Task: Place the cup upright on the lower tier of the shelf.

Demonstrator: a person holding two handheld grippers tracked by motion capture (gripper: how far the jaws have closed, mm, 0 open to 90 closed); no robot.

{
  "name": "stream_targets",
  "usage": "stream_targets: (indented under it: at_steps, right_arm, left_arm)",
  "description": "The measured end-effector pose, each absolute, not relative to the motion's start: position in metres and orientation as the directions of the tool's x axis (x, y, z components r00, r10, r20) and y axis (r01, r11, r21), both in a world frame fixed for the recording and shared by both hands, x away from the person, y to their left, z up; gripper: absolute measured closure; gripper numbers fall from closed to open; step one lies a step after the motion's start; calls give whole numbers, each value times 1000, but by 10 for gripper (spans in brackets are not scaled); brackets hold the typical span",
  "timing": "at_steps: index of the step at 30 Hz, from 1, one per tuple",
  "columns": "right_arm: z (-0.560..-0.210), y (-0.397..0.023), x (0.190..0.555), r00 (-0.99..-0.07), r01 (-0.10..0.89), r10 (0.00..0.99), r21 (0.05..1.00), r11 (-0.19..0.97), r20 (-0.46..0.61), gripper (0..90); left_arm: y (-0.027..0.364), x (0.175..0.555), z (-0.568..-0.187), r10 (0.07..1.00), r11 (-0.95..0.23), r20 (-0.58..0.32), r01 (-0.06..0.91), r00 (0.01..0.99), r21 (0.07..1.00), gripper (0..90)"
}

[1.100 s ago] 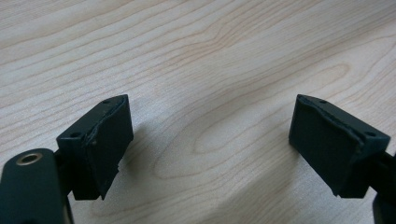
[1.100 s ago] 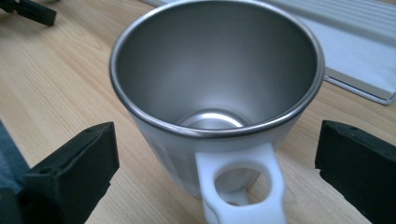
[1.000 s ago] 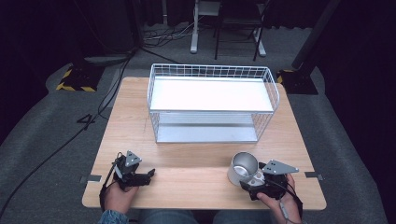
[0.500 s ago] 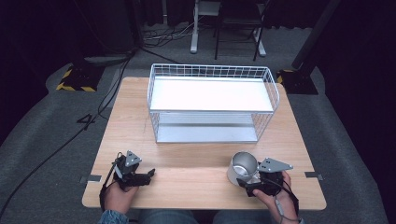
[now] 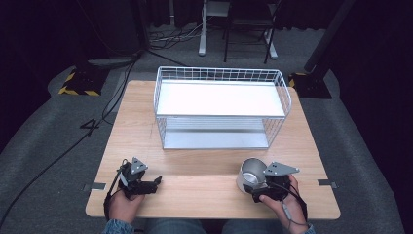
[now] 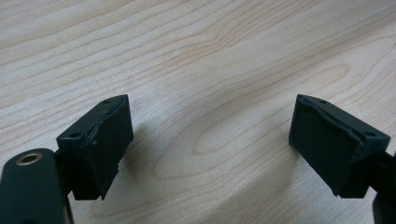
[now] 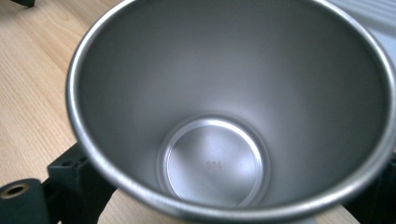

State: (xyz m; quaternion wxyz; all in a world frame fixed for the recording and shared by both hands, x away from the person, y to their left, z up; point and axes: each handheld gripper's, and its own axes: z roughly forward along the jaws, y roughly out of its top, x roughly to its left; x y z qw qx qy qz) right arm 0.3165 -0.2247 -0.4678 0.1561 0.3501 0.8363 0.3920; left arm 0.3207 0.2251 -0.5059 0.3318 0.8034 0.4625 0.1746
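Note:
A steel cup (image 5: 249, 171) stands on the wooden table (image 5: 204, 170) near its front right edge. In the right gripper view I look down into the cup (image 7: 215, 158), and it sits between the black jaws. My right gripper (image 5: 257, 187) is closed on the cup's lower wall; its jaws have just been opening slightly, with the cup still between them. At the front left, my left gripper (image 5: 155, 184) rests on the table in a hand. Its jaws stand wide apart over bare wood, with nothing between the left gripper (image 6: 210, 144) fingertips.
A white wire basket rack (image 5: 221, 109) with a flat white shelf stands on the far half of the table. Cables and chair legs lie on the dark floor beyond.
The right gripper and the cup have shifted slightly left. The left gripper has not moved.

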Motion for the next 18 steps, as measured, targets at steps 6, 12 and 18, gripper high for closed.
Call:
stream_targets:
  at_steps: [6,12,18]
  right_arm:
    - [-469,-224,318,-707,463,707,772,437,24,76]
    - [-470,-225,318,-706,455,707,781,428,24,79]
    - [-467,-225,318,-704,454,709,791,410,37,79]
  left_arm:
    - [225,321,-506,859,-352,-27,627,511,695,140]
    - [225,321,-506,859,-352,-26,627,511,695,141]
    - [225,321,-506,859,-352,-26,627,511,695,140]
